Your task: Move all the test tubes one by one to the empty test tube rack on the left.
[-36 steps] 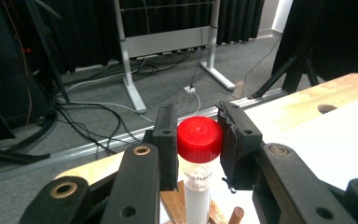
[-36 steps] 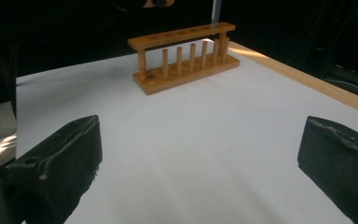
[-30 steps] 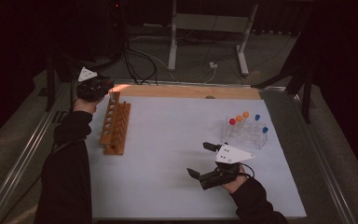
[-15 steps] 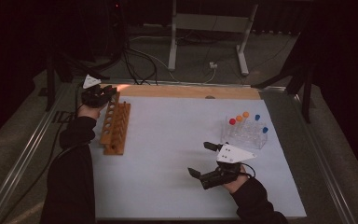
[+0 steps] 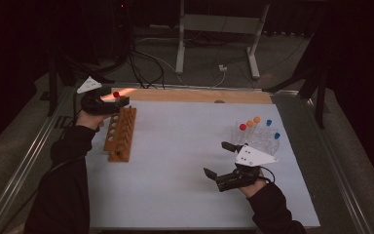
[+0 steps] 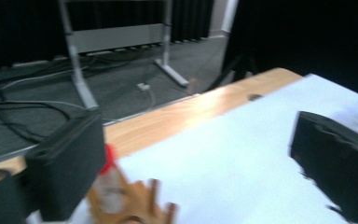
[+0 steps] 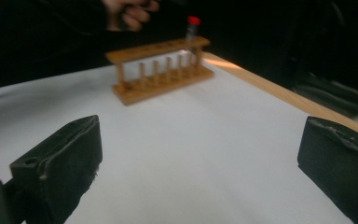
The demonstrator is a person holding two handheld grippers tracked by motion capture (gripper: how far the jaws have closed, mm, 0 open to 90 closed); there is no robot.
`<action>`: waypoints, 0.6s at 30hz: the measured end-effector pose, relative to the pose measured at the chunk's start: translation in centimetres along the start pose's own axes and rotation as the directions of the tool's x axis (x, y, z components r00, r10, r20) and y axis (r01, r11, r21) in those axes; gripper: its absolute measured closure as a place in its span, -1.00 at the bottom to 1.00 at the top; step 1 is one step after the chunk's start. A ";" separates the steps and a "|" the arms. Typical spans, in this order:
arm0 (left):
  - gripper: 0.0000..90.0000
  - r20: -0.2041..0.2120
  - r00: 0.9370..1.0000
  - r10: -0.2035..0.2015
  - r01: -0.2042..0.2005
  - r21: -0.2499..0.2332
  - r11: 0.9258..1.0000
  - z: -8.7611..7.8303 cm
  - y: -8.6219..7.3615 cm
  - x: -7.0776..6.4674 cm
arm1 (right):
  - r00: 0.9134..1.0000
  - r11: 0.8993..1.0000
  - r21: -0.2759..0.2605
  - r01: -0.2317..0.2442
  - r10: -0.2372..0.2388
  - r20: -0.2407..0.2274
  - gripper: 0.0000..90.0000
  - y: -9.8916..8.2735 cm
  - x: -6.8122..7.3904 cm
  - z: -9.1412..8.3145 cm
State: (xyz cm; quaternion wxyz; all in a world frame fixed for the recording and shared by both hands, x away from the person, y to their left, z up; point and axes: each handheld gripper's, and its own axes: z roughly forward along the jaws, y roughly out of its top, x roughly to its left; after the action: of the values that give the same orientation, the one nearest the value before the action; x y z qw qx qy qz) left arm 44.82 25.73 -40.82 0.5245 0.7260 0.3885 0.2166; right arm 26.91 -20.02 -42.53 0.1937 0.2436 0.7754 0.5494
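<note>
Now, high view: left tool [image 5: 118, 101] at the far end of the rack [image 5: 120, 132], jaws just opened wide, red-capped tube [image 5: 116, 94] standing in the rack's farthest hole, no longer gripped. Rack near the left edge of the white worktop [image 5: 185, 161], lengthwise away from the person. Right tool [image 5: 220, 161] low over the worktop near the front right, jaws spread, empty, just in front of the clear holder [image 5: 258, 139] with more capped tubes.

Left tool view: blurred; jaws far apart, tube [image 6: 108, 184] beside the left jaw, apparently not pressed by it, sitting in the rack [image 6: 137, 205].

Right tool view: jaws wide, nothing between; rack [image 7: 161, 70] well beyond, tube [image 7: 192, 29] upright at its far end, hand [image 7: 129, 11] above the rack.
</note>
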 end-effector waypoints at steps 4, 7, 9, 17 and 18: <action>-0.95 0.049 0.999 0.013 -0.012 -0.025 1.000 -0.9 -0.1 -1.5 | 0.998 0.999 0.026 -0.035 0.034 0.053 -1.00 0.1 -1.2 -0.6; -0.95 0.094 0.995 0.027 -0.024 -0.036 0.999 -1.8 -0.5 -2.9 | 0.990 0.998 0.032 -0.052 0.047 0.134 -1.00 -0.1 -2.7 -1.5; -0.95 0.132 0.991 0.028 -0.023 -0.044 0.999 -2.3 -0.9 -3.8 | 0.982 0.998 0.034 -0.060 0.053 0.181 -1.00 -0.3 -3.4 -1.9; -0.95 0.214 0.975 0.063 -0.052 -0.057 0.997 -4.5 -2.7 -7.3 | 0.944 0.993 0.032 -0.115 0.099 0.315 -0.88 -1.1 -5.2 -2.1; -0.95 0.218 0.973 0.072 -0.061 -0.057 0.997 -4.8 -2.8 -7.7 | 0.931 0.991 0.024 -0.129 0.113 0.346 -0.81 -1.3 -5.5 -2.0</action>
State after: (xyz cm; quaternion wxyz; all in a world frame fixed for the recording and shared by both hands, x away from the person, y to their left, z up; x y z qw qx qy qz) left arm 35.71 22.90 -41.02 0.5745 0.7450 0.2978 0.1619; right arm 30.00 -25.09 -42.95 0.2864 0.3876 0.7257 0.4911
